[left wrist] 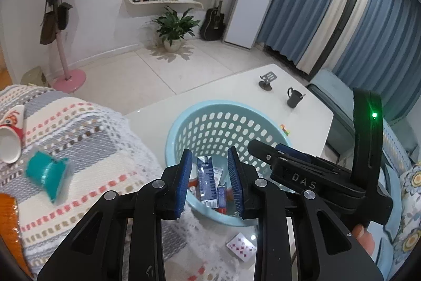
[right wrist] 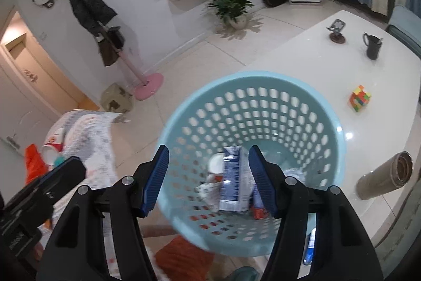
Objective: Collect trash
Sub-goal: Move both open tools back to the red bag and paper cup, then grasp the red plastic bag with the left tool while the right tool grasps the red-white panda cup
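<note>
On the white desk (right wrist: 302, 54) stands the pale blue basket (right wrist: 263, 107), a blue carton (right wrist: 232, 181) and other trash lying inside, and above it both the left gripper (left wrist: 210, 179) and right gripper (right wrist: 209, 179) hang with fingers spread, holding nothing.

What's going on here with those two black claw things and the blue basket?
A person holds a gripper in each hand and is gathering trash into the light blue basket on the white table. Both the left gripper and right gripper hang open and empty over it. A blue drink carton already lies inside. A paper cup and a teal cup are still on the blanket.
</note>
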Motion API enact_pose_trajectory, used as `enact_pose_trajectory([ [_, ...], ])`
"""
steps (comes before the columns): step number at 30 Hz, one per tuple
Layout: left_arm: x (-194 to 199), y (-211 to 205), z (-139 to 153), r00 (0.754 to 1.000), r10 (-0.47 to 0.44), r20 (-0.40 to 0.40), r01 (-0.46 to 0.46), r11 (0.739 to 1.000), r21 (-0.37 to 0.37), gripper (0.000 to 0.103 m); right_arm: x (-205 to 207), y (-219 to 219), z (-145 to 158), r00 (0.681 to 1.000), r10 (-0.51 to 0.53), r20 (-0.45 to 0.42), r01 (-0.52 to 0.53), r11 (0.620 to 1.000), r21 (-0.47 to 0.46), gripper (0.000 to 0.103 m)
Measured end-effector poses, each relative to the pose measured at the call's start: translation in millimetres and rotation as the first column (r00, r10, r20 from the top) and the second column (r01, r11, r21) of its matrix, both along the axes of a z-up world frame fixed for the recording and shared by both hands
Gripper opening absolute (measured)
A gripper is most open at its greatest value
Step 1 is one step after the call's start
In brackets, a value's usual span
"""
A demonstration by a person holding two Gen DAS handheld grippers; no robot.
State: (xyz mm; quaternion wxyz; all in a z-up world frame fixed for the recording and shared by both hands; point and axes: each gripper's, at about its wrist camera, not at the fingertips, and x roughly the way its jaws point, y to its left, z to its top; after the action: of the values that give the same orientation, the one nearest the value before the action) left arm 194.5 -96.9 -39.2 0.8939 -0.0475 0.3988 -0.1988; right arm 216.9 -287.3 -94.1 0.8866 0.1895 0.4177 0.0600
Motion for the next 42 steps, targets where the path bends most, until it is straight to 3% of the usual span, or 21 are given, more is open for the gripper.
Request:
enact_pose_trajectory([
  [4,-10.8,18.8,18.7,0.998,0.043,0.045,-0.042,0.999,-0.019,0.04,-6.0,24.6,24.8,0.998,0.045,0.052,-0.043,0.998,-0.037,0.059],
  [13,-39.6,75.7,62.4,0.98,0.142,0.14,-0.134,0.989,-0.062,0.05,-14.2,90.9,62.0,0.981,0.158,0.115,-0.148,0.984,-0.095,0.059],
  [15,-49.1,93.4,71.8,0.972,0.171,0.163,-0.163,0.985,-0.061,0.056,-14.5,103.3,65.3,0.977,0.181,0.117,-0.169,0.98,-0.104,0.059],
  [19,-64.7,130.5,83.3,0.956,0.229,0.183,-0.22,0.973,-0.069,0.08,-14.2,132.0,69.4,0.97,0.217,0.112,-0.206,0.973,-0.103,0.059],
  [23,-79.5,163.0,89.3,0.938,0.285,0.197,-0.274,0.958,-0.081,0.084,-15.7,162.1,73.9,0.962,0.251,0.104,-0.24,0.964,-0.113,0.059],
  [28,-87.4,214.8,84.2,0.915,0.37,0.162,-0.359,0.928,-0.096,0.086,-22.1,193.7,76.6,0.95,0.295,0.099,-0.278,0.948,-0.154,0.059],
  [36,-55.6,268.7,46.0,0.886,0.456,0.085,-0.46,0.888,0.031,0.086,-5.7,241.6,73.1,0.932,0.354,0.078,-0.336,0.925,-0.178,0.063],
  [42,-35.3,306.7,14.0,0.864,0.504,-0.002,-0.504,0.864,-0.02,0.086,16.7,280.9,71.2,0.917,0.39,0.086,-0.373,0.913,-0.166,0.066],
])
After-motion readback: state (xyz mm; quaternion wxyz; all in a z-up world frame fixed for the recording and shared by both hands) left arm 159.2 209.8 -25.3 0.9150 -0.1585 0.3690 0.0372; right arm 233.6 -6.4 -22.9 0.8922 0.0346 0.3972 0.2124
